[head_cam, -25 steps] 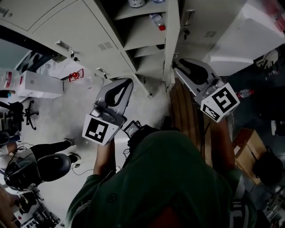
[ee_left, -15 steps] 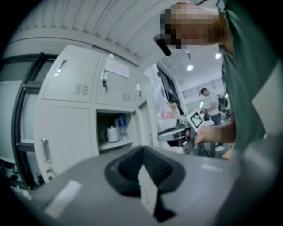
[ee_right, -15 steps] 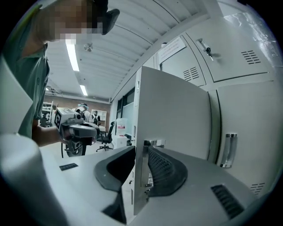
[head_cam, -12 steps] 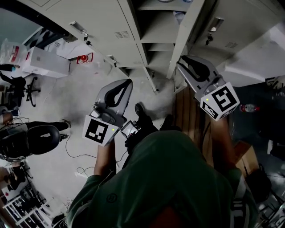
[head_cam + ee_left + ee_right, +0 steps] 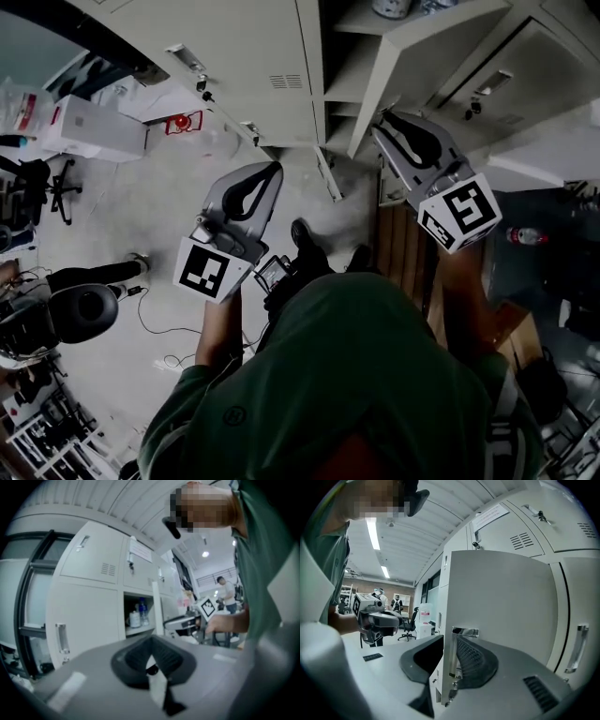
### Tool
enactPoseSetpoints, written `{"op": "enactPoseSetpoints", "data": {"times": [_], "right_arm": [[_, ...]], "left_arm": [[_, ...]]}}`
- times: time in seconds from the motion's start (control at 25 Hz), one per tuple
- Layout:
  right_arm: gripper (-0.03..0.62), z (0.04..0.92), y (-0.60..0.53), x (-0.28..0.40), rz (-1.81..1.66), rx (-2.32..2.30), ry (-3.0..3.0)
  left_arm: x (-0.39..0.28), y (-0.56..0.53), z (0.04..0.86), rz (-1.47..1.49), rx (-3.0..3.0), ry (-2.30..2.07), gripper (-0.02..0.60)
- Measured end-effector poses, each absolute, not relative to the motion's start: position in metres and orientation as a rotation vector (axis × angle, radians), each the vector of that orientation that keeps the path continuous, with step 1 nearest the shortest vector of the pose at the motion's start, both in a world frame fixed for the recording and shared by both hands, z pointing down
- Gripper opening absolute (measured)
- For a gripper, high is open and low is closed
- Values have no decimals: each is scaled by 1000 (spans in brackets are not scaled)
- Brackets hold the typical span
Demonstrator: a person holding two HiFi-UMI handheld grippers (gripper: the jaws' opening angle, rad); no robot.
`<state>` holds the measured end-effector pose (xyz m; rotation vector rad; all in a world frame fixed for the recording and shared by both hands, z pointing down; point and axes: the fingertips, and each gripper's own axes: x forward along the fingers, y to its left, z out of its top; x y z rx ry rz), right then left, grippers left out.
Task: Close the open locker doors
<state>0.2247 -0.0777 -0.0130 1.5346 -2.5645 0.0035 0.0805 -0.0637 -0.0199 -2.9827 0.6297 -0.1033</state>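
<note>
The bank of pale grey metal lockers (image 5: 272,56) stands directly ahead of you, with one compartment open between closed fronts. Its flat grey steel door (image 5: 501,602) swings out toward you. The door's long axis runs upright and its hinged side is to your right, so the free edge faces you.

The right gripper (image 5: 380,120) is the nearer tool. Its jaws stand apart with the door's free edge between them. The edge lies close against the ribbed right-hand pad, and a clear gap remains to the other pad.

The left gripper (image 5: 276,169) hangs well apart from the door, in front of the closed fronts. Its jaws show only a narrow gap and nothing is between them.

The small chrome latch plate (image 5: 464,632) sits on the door edge, just above the right gripper's jaws. Closing probably calls for carrying that edge across toward the open compartment.
</note>
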Motion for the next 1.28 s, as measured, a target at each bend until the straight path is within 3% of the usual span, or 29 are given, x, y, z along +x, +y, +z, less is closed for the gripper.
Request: {"op": "enactPoseSetpoints", "data": {"times": [0.6,1.28], "right_arm": [[80,-11,-184,212,38,1731,-2463],[77,-7,-224,226,47,1891,-2345]], "left_arm": [[49,-161,-17,-121,-3020,542,0],[52,-202,-14,-105,-3062,394,0]]}}
